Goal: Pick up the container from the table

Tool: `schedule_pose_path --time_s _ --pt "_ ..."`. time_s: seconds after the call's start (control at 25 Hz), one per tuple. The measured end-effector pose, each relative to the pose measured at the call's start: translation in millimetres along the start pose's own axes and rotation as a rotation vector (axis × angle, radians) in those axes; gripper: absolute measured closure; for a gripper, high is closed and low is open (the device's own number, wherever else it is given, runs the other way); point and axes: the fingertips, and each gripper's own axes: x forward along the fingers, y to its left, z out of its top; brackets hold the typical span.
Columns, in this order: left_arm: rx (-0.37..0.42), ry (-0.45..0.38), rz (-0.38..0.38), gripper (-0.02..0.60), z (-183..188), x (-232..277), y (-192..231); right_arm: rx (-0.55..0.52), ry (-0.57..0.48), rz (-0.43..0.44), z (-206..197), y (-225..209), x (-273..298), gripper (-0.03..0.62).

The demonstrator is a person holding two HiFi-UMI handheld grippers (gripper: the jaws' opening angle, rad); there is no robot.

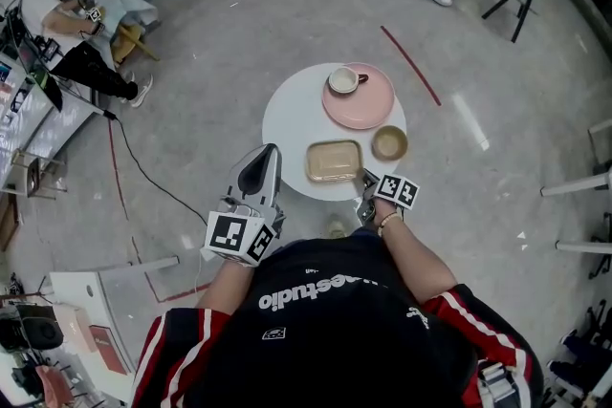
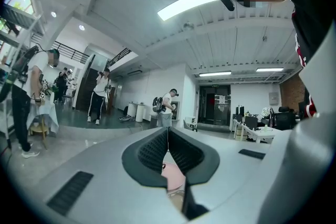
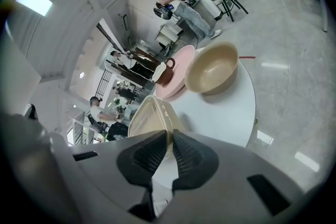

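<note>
Pinches container (image 1: 334,161) rim at table's (image 1: 287,124) five o'clock in right gripper (image 3: 170,136); left gripper (image 2: 168,139) closed, empty; lift pending.

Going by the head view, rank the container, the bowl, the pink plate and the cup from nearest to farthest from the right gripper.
From the right gripper:
1. container, its rim between the jaws, at the near edge of the table.
2. bowl, just beyond, on the right.
3. pink plate, on the far side.
4. cup, on the plate's far left part.
</note>
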Motion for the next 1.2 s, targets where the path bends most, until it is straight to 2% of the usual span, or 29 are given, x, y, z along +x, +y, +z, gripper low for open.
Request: schedule_pose_path --time_s 0.44,0.84,1.2 --pt "-0.017 -0.016 0.002 0.557 21.5 -14.1 4.3 -0.105 -0.038 -0.005 10.3 33.7 -26.7 0.545" --pt "-0.035 -0.003 -0.018 0.557 38.4 -48.1 13.3 -0.250 -0.156 -0.037 18.2 85.2 -70.7 0.545" --pt "-0.056 0.001 -0.060 0.557 41.5 -77.1 11.1 -0.404 -0.254 -0.064 -1.7 134.2 -118.1 0.545"
